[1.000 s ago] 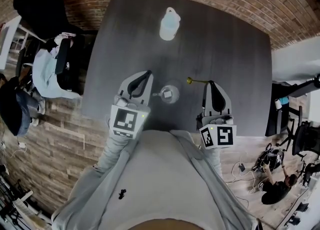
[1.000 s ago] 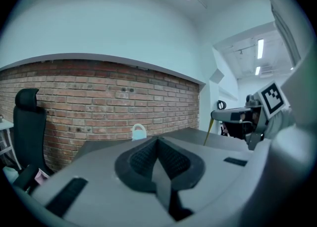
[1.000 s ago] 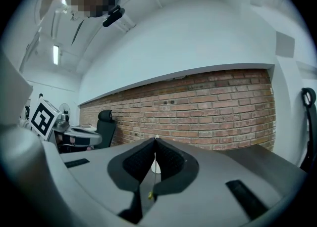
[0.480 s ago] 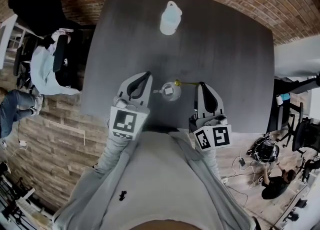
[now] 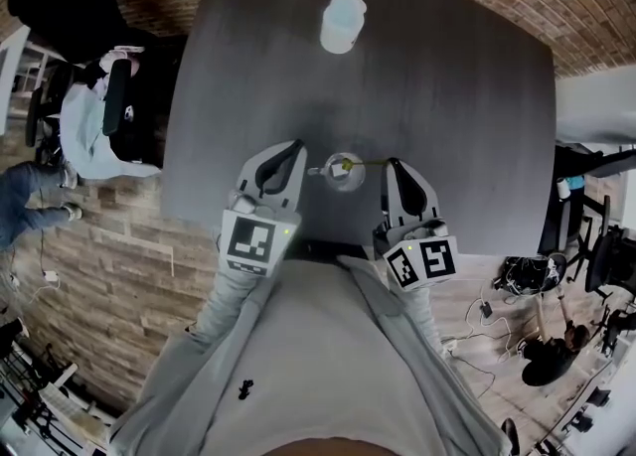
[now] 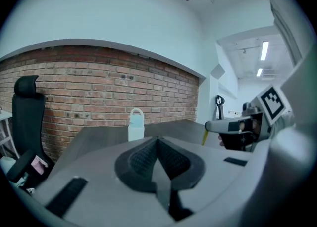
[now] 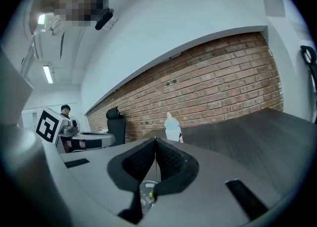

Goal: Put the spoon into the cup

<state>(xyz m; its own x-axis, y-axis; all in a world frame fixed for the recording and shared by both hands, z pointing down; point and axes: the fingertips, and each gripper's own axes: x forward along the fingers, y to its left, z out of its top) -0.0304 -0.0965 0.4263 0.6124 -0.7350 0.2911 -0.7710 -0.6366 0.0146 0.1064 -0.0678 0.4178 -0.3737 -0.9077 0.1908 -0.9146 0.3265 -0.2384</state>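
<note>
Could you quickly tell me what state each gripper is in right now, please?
Left gripper: closed, nothing between its jaws.
Right gripper: closed on the thin yellow spoon, whose far end reaches the clear glass cup.

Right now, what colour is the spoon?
Yellow. The spoon shows best in the head view, reaching over the cup.

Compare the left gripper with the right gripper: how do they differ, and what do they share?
The left gripper grips nothing; the right gripper grips the spoon. The left gripper sits left of the cup; the right gripper sits on its right, its spoon reaching over the cup. Both are shut.
</note>
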